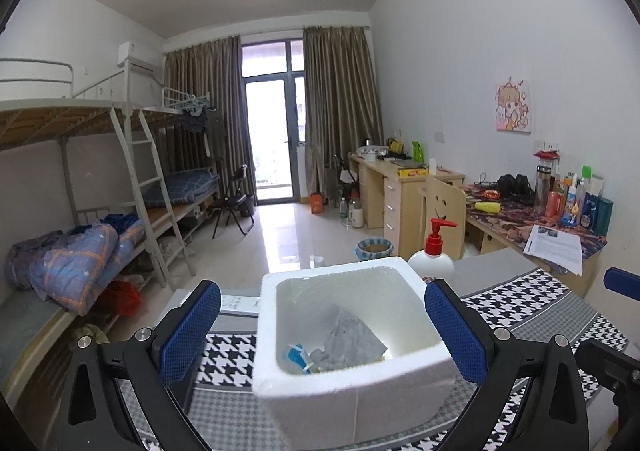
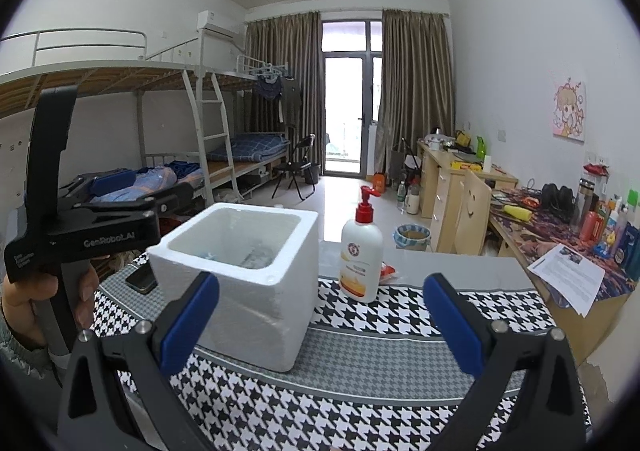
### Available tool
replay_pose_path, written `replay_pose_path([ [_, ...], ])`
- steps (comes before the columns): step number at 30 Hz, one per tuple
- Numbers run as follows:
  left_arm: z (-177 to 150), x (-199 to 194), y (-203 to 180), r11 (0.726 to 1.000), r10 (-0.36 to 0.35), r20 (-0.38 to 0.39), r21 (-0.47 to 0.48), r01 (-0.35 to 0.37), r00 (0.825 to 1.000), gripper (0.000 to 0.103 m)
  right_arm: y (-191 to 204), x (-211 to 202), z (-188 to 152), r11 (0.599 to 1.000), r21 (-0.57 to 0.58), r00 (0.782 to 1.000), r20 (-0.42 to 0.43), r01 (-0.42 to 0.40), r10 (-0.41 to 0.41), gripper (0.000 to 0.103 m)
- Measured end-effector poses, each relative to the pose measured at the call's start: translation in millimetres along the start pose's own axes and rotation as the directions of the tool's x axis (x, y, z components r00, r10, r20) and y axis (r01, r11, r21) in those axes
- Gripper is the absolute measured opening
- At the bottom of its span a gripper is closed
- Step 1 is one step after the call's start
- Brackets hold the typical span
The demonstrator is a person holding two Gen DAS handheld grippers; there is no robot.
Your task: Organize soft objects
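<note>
My left gripper (image 1: 322,335) hangs wide open astride the foam box (image 1: 352,383) at lower centre, grey cloth (image 1: 348,339) inside. My right gripper (image 2: 320,323) gapes empty over bare houndstooth mat (image 2: 360,403).

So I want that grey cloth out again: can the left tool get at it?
Probably yes: the left tool hangs open over the lidless foam box, and the grey cloth lies uncovered inside.

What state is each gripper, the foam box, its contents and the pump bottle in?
Left gripper: open, holding nothing, above the box.
Right gripper: open, holding nothing.
Foam box: upright, lidless.
Grey cloth: crumpled inside the box.
Pump bottle: upright, beside the box.
</note>
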State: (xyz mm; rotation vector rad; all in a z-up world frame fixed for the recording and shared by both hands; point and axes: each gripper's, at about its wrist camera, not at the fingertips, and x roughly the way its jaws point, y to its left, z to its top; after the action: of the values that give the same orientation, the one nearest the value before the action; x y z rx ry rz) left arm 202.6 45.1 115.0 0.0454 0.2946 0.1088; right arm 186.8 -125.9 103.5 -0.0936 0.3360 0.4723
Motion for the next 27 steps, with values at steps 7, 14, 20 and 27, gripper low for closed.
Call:
replay_pose_path([
  [7, 0.1, -43.6, 4.2, 1.0, 0.024, 0.049, -0.016, -0.023, 0.999, 0.102, 8.3, -31.9, -3.2, 1.0, -0.002, 0.999, 0.046, -0.01, 0.01, 0.103],
  [14, -4.5, -77.5, -0.3, 0.999, 0.031, 0.089, -0.027, -0.028, 0.996, 0.102, 17.1, -58.6, -9.8, 1.0, -0.016, 0.997, 0.077, -0.015, 0.016, 0.103],
  [20, -10.1, -96.5, -6.0, 0.999, 0.02, 0.103, -0.026, -0.018, 0.994, 0.102, 21.6, -74.6, -16.7, 1.0, -0.011, 0.995, 0.099, -0.012, 0.014, 0.103],
  [27, -20.2, -111.9, -7.2, 1.0, 0.008, 0.111, -0.026, -0.006, 0.994, 0.102, 25.0, -85.9, -28.0, 1.0, 0.004, 0.993, 0.118, -0.001, 0.0, 0.103],
])
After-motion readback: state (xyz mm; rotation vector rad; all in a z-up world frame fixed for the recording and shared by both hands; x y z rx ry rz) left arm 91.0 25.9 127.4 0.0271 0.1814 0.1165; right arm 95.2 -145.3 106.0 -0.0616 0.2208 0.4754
